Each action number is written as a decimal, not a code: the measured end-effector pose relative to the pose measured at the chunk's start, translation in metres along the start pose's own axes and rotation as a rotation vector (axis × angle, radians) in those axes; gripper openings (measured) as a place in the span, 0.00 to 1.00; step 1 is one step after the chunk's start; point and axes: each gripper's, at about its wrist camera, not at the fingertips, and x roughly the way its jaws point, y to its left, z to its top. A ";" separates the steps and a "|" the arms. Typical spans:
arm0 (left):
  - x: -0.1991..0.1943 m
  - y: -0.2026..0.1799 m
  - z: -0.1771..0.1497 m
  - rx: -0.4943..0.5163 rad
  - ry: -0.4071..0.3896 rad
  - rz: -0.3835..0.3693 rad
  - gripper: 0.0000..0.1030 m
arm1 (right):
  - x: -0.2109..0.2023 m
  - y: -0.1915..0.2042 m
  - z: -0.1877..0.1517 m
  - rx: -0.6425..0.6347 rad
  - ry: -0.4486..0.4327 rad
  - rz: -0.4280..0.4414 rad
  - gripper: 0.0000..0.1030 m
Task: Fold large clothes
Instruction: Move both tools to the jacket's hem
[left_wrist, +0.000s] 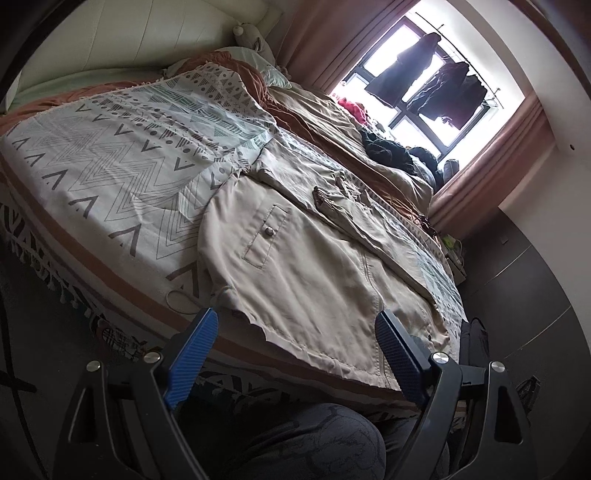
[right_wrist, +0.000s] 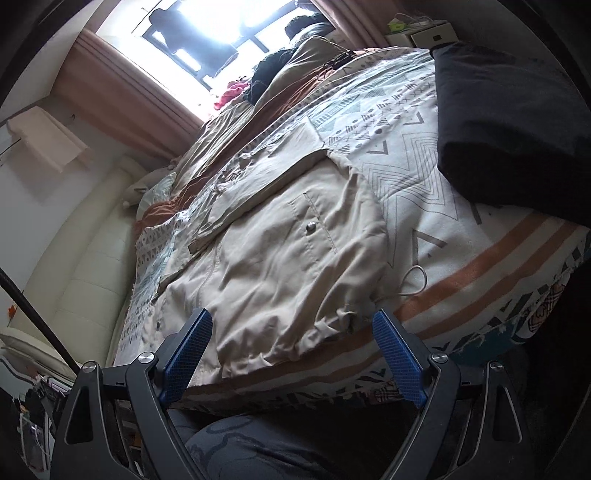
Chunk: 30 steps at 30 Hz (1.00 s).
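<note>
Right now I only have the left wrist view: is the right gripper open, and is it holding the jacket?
Observer: The right gripper is open and holds nothing; the beige jacket lies flat on the bed ahead of it.
Operator: What shows between its fingers?
Observer: In its view, the jacket's gathered hem corner, close to the finger on the picture's right.
Operator: Anything on that side of the bed I can't see?
Observer: A black folded cloth lies on the patterned bedspread, apart from the jacket.
</note>
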 end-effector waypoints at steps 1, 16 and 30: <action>0.003 0.004 0.000 -0.010 0.002 -0.001 0.86 | 0.001 -0.004 -0.001 0.010 0.005 0.004 0.86; 0.084 0.054 0.018 -0.136 0.120 0.028 0.77 | 0.075 -0.043 0.009 0.214 0.110 0.016 0.65; 0.146 0.082 0.048 -0.232 0.212 -0.002 0.76 | 0.107 -0.054 0.021 0.306 0.079 0.089 0.65</action>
